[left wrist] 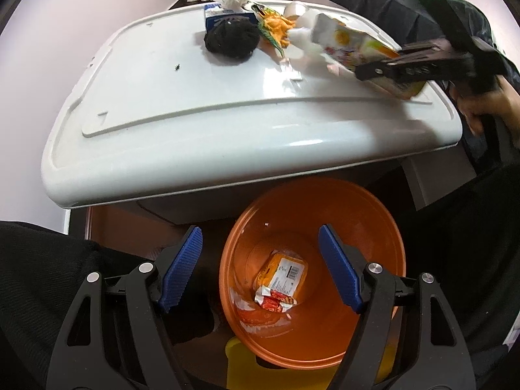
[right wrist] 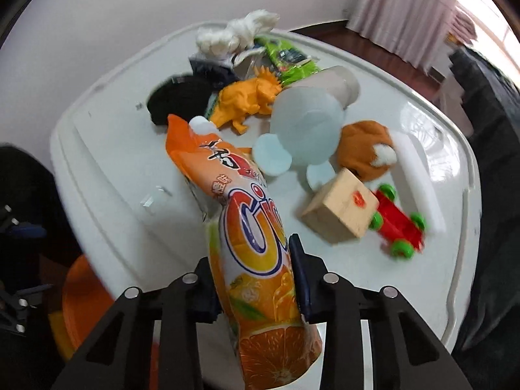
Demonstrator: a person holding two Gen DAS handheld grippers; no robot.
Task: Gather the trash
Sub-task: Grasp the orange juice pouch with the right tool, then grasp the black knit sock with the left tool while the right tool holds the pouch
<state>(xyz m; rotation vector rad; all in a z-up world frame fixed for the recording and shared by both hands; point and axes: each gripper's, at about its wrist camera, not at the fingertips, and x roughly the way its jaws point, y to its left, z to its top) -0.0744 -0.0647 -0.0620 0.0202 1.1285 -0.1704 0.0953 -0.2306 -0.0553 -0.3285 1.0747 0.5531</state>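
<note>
Right gripper (right wrist: 256, 279) pinches the orange snack wrapper (right wrist: 250, 227) mid-length near the tabletop (right wrist: 107, 175) front edge, likely light, crinkly, slippery; left gripper (left wrist: 260, 273) spread, empty over the orange bin (left wrist: 373, 221).

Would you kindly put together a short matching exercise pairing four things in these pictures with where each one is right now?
Things:
1. orange snack wrapper
2. small yellow packet
3. wooden block
4. left claw

Places or states:
A. lying at the bottom of the orange bin
B. open, held above the bin
C. pinched between the pads of the right claw
D. resting on the white table beside the red toy car

Pairs: 1-C, 2-A, 3-D, 4-B
</note>
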